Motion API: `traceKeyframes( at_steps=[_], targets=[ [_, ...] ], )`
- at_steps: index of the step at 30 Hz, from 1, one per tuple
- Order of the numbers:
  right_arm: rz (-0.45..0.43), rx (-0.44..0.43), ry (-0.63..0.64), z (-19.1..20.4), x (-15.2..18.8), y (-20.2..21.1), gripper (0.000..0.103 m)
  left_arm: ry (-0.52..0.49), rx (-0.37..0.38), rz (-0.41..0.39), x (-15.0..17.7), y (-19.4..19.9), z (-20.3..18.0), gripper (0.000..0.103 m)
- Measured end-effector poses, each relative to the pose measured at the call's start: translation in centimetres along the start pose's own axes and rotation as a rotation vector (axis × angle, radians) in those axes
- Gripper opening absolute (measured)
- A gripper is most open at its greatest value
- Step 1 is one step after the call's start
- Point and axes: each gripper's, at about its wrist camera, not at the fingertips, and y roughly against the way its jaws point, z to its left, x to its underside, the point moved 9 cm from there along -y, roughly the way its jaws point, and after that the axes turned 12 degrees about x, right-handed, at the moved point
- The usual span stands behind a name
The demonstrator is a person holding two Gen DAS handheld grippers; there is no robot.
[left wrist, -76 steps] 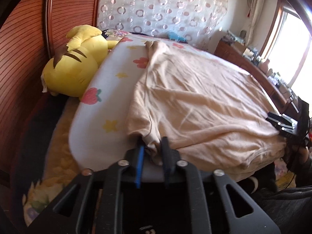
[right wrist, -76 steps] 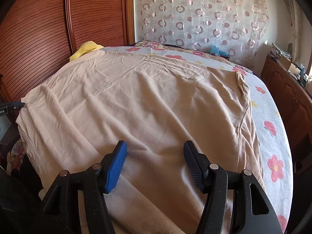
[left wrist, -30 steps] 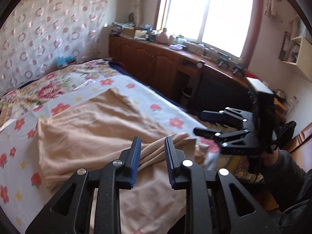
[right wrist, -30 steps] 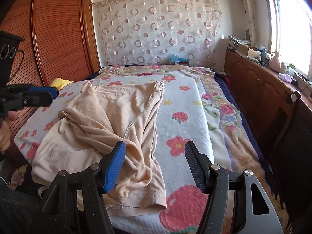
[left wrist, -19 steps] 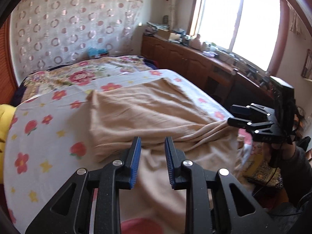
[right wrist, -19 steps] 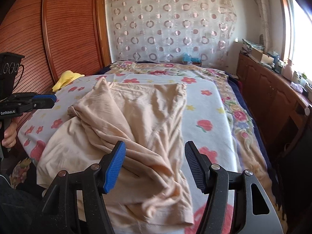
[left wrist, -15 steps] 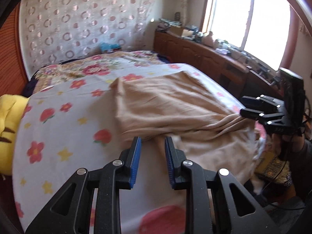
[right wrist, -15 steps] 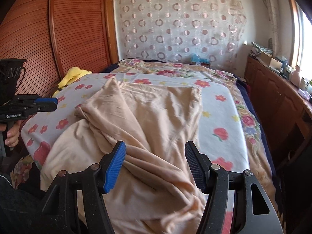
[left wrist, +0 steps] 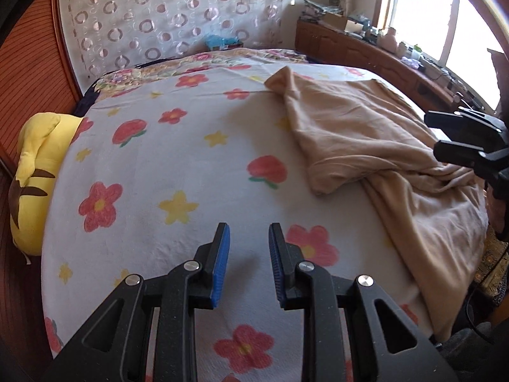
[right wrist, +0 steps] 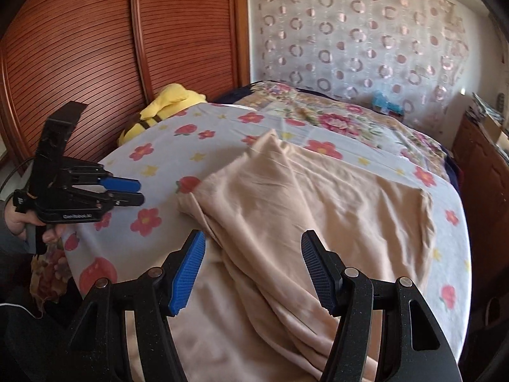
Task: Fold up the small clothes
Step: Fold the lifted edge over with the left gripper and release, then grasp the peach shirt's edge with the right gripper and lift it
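A rumpled beige cotton garment lies on the right half of the flower-print bed sheet, the left gripper narrowly parted over bare sheet, the right gripper spread wide above the cloth, both holding nothing.

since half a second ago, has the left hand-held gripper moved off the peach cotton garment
Yes. The left hand-held gripper has swung left toward the yellow plush toy; it now hangs over bare floral bedsheet, with the peach cotton garment to its right.

I released the beige garment — its left edge now lies folded over toward the right. My left gripper has withdrawn over bare bedsheet — fingers parted, empty.
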Motion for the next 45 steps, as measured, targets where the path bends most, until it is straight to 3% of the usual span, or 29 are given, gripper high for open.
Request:
traceKeyframes(
  at_steps=[4,6,9,15,27,34,37,39,42,45],
  targets=[
    [0.033,-0.023,0.040,0.5,-0.3,-2.1,0.065,0.002,-0.038,0.012,-0.3,-0.4,1.4,0.027],
    [0.060,-0.038,0.053,0.9,-0.6,-3.4,0.065,0.008,-0.049,0.011,-0.6,-0.6,2.0,0.037],
    [0.081,-0.038,0.059,0.8,-0.9,-4.8,0.065,0.000,-0.056,0.013,-0.9,-0.8,2.3,0.040],
    [0.099,-0.060,0.098,1.8,-1.6,-5.5,0.065,-0.006,-0.047,-0.031,-1.2,-0.8,2.8,0.041],
    [0.129,-0.073,0.197,3.7,-2.3,-7.0,0.065,0.003,-0.036,-0.036,-1.4,-0.9,2.7,0.042],
    [0.160,-0.035,0.266,4.6,-1.6,-8.6,0.065,0.003,-0.038,-0.035,-1.3,-0.9,2.7,0.042],
    [0.148,-0.002,0.271,4.3,-1.8,-8.6,0.046,0.001,-0.047,-0.032,-1.3,-0.7,2.7,0.042],
    [0.133,0.021,0.260,3.9,-2.2,-8.6,0.018,-0.002,-0.047,-0.063,-1.3,0.0,2.6,0.042],
    [0.095,0.001,0.191,3.0,-3.1,-7.7,0.009,0.012,-0.028,-0.134,-1.7,1.6,2.3,0.042],
    [0.056,0.007,0.143,1.7,-3.9,-6.8,0.008,0.030,-0.003,-0.173,-2.2,3.2,1.7,0.042]
  ],
)
